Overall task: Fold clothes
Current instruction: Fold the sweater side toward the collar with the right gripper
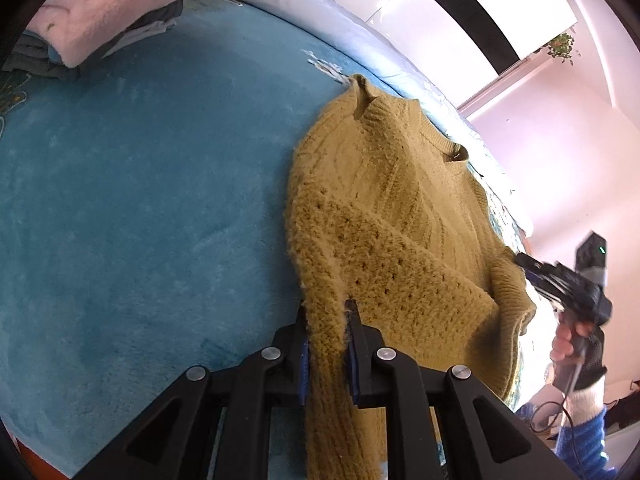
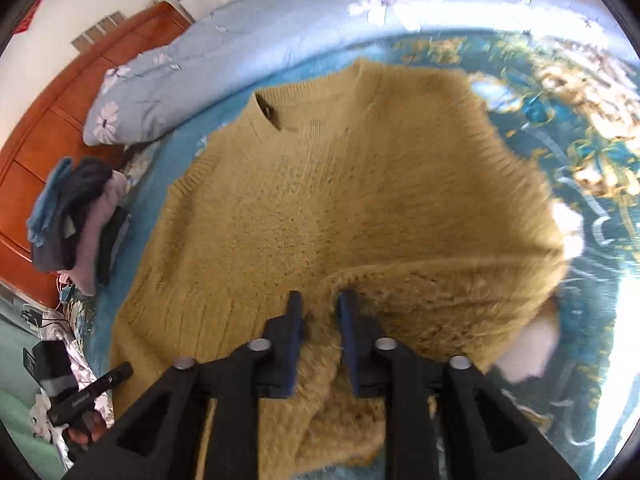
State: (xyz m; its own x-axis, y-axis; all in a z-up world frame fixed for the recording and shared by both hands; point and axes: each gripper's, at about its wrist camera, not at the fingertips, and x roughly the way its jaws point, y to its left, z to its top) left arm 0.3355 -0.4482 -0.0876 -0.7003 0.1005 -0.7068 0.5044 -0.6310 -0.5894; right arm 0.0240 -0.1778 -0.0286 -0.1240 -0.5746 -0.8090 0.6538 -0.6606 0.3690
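A mustard-yellow knitted sweater (image 2: 320, 200) lies spread on a bed covered by a teal plush blanket (image 1: 140, 200). Its round neckline points toward the far side of the bed, and one sleeve is folded across the body.

The left claw (image 1: 326, 312) is pinching a strip of the sweater's knit between its two black fingers with blue pads; the fabric runs up through the gap and is lifted off the blanket there. The right claw (image 2: 318, 300) sits over the sweater's lower part with fuzzy yellow knit bunched between its fingers, the blue pads pressing on it from both sides. The right wrist view is blurred toward its right side.

In the left wrist view, the other claw tool appears at the far right edge of the sweater, held by a person's gloved hand (image 1: 576, 344) with a blue sleeve below it.

Beyond the sweater, a pale blue quilt with white flowers (image 2: 200, 60) is heaped along the far edge of the bed. A stack of folded clothes (image 2: 76, 216) in blue, grey and pink rests on the blanket to the left, near a reddish wooden headboard (image 2: 60, 120). A pink folded garment (image 1: 120, 8) shows at the top of the left wrist view.
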